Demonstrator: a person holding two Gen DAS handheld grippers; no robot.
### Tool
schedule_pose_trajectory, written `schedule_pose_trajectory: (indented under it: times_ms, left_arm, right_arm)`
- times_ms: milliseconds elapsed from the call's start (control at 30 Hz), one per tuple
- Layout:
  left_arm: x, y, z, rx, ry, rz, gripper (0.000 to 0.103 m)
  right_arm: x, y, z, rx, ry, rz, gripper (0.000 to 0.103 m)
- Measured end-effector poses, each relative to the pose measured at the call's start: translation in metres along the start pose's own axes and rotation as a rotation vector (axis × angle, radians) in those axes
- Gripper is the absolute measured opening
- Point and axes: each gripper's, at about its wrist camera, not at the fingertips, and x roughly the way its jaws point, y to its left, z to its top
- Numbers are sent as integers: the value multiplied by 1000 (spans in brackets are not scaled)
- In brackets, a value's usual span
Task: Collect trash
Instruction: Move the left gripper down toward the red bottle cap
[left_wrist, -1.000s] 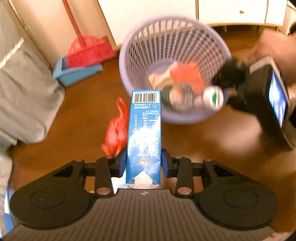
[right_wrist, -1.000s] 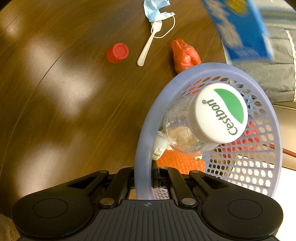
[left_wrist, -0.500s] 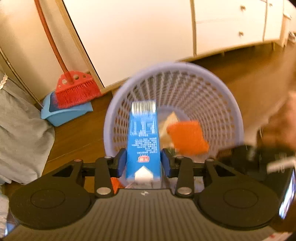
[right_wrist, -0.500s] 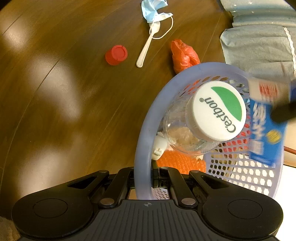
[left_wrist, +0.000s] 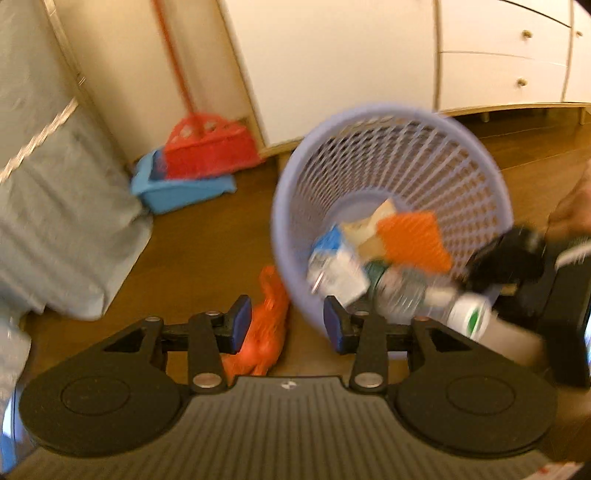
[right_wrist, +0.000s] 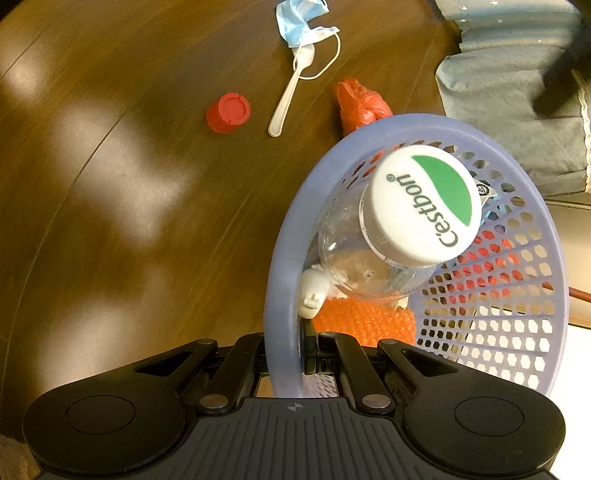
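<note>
Bag (left_wrist: 264, 325), red and crumpled, lies on the floor between the spread, empty left tool (left_wrist: 288, 326); right tool (right_wrist: 295, 354) pinches the basket (right_wrist: 280, 280) rim.

**Only one readable label**

From my right-wrist cam: "C'estbon" w/ ® mark in dark letters on the white cap (right_wrist: 421, 205), beside a green swoosh. Cap sits on a clear bottle (right_wrist: 354, 266) in the basket (right_wrist: 280, 266). Left-wrist cam too blurred; nothing legible.
</note>
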Motion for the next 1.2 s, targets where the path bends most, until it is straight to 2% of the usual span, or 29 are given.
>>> schedule_pose_trajectory:
  times_ms: [233,367,533,633,867,1200]
  left_arm:
    - [9,24,-56,-126,76,62,38]
    - [22,17,-87,-160,119,51,40]
    - [34,11,-116,-265,158,-2,45]
    - [39,2,-124,-279,165,-26,47]
    - [54,-21,-128,-303,125,-61,51]
    - [85,-52,-140,-251,139,-70,52]
  right_arm:
    - [0,0,0,-1,2,-1,0]
    - [0,1,0,-5,7,-3,0]
    - [1,2,0,-12,7,-5,0]
    - [1,2,0,-12,8,-6,0]
    - [2,3,0,-11,6,-5,0]
    - [2,3,1,-11,7,-6,0]
